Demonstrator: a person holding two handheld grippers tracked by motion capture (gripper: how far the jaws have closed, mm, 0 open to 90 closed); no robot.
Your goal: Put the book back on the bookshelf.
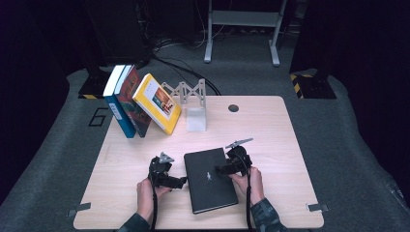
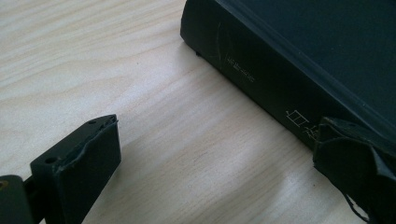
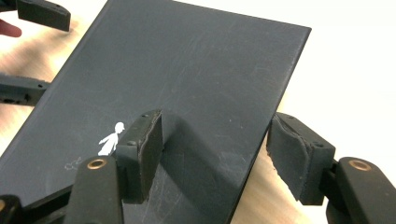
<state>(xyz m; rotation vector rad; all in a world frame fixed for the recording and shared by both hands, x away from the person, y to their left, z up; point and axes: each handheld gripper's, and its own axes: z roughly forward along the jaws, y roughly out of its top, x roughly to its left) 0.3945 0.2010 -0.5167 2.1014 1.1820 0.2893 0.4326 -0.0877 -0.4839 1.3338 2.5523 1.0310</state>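
Black book (image 1: 210,180): lies flat on the wooden table (image 1: 290,159), near the person's edge, cover up, a small white figure printed on it.
Left gripper (image 1: 181,182): jaws spread apart, holding nothing; 1 pad is at the book's spine, the other over bare wood, well apart from it.
Right gripper (image 1: 218,170): jaws parted, not gripping; 1 jaw over the cover, the other beyond the book's long edge, so that edge sits between them.
Behind: 3 books (image 1: 140,99) lean in a row beside a white stand (image 1: 195,104) at the table's far side.
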